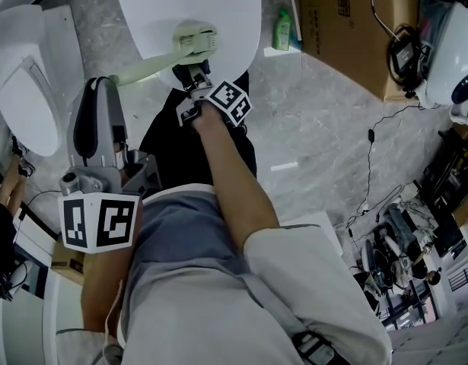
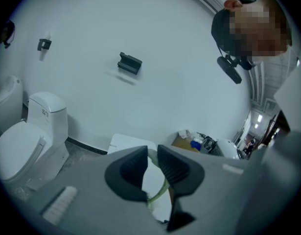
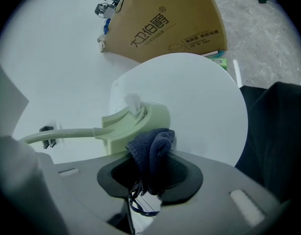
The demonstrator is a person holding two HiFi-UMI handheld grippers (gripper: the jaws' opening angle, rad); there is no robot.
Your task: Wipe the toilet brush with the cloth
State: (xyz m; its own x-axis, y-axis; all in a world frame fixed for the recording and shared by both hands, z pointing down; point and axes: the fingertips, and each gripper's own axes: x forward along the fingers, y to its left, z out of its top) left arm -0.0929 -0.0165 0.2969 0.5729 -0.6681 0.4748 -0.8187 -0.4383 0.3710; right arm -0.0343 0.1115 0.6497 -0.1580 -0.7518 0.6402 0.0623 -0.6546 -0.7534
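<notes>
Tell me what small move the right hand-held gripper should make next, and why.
Probably slide the cloth along the head of the toilet brush toward its handle. The right hand-held gripper is shut on the cloth, which appears to rest against the head's edge. The left hand-held gripper looks shut on the handle, steadying it for a wiping stroke.

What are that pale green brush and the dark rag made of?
The toilet brush looks like moulded plastic: pale green, smooth, matte, with crisp edges. The cloth in the right gripper looks like knitted fabric: dark blue, ribbed, with loose threads hanging.
</notes>
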